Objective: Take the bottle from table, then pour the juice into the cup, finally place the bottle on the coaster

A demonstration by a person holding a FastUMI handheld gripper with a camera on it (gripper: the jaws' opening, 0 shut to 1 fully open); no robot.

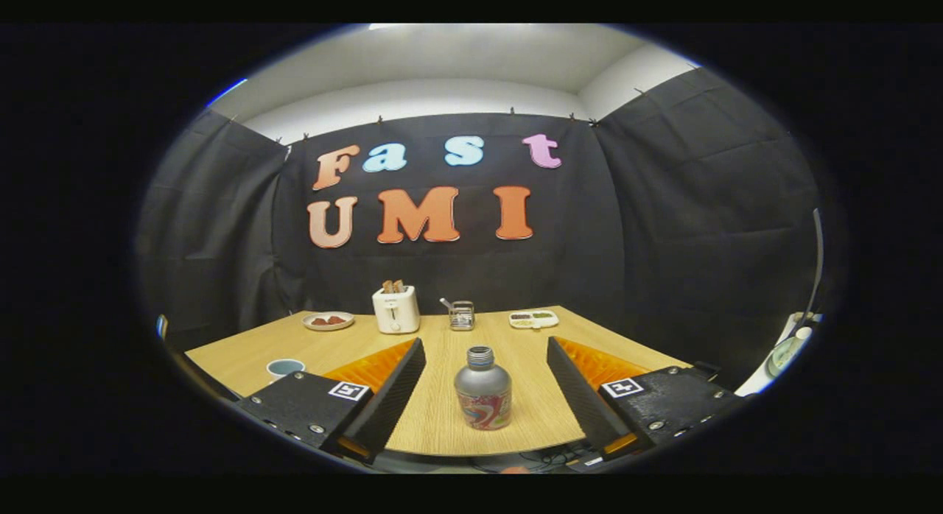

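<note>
A short silver metal bottle (483, 390) with a colourful label and an uncapped neck stands upright on the wooden table (508, 352), near its front edge. It sits between my two fingers, with wide gaps on both sides. My gripper (485, 352) is open and touches nothing. A pale blue cup (285, 367) stands on the table to the left, just beyond my left finger (390, 385). I cannot make out a coaster.
Along the table's far edge stand a plate with dark food (328, 321), a white toaster (395, 309) holding toast, a small wire holder (462, 316) and a white divided tray (533, 319). Black cloth walls close in the booth.
</note>
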